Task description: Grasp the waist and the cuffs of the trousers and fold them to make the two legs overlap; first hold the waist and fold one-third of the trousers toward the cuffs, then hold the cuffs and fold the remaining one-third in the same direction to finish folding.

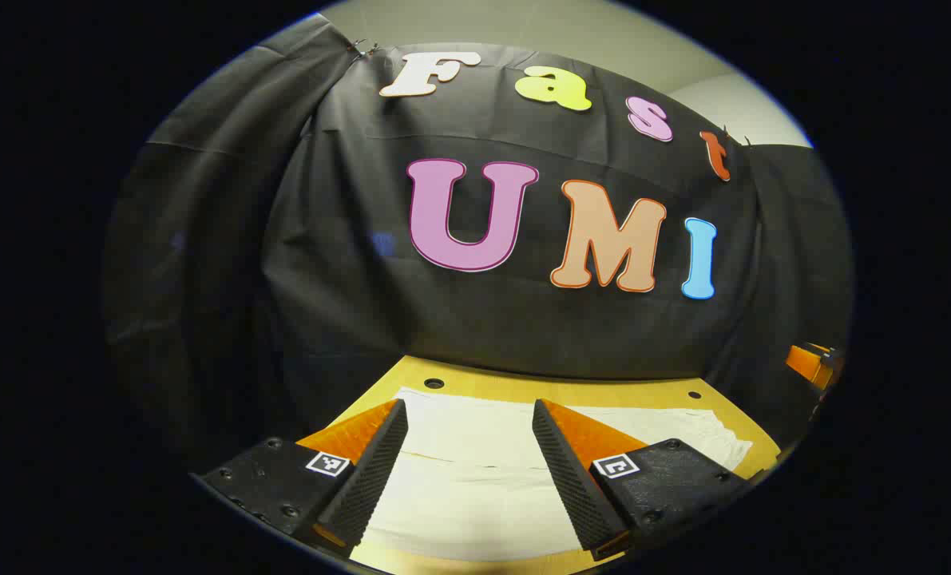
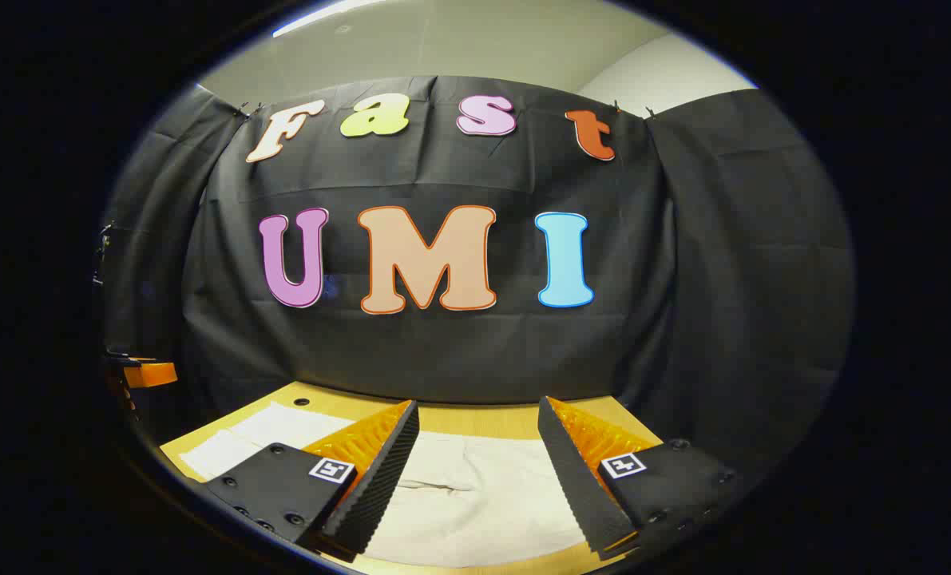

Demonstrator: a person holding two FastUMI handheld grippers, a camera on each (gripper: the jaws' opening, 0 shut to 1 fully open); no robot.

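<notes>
Between the spread fingers of the left hand-held gripper (image 1: pixel 469 467), pale trousers (image 1: pixel 475 479) are seen on the table (image 1: pixel 475 389). The right hand-held gripper (image 2: pixel 477 471) is likewise held apart; a fold line is shown beneath it.

Trousers (image 1: pixel 475 471) lie flat on the table (image 1: pixel 475 385), booth wall (image 1: pixel 475 335) behind it

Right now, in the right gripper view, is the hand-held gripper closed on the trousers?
No, the right hand-held gripper is open, its fingers apart above the flat trousers.
</notes>
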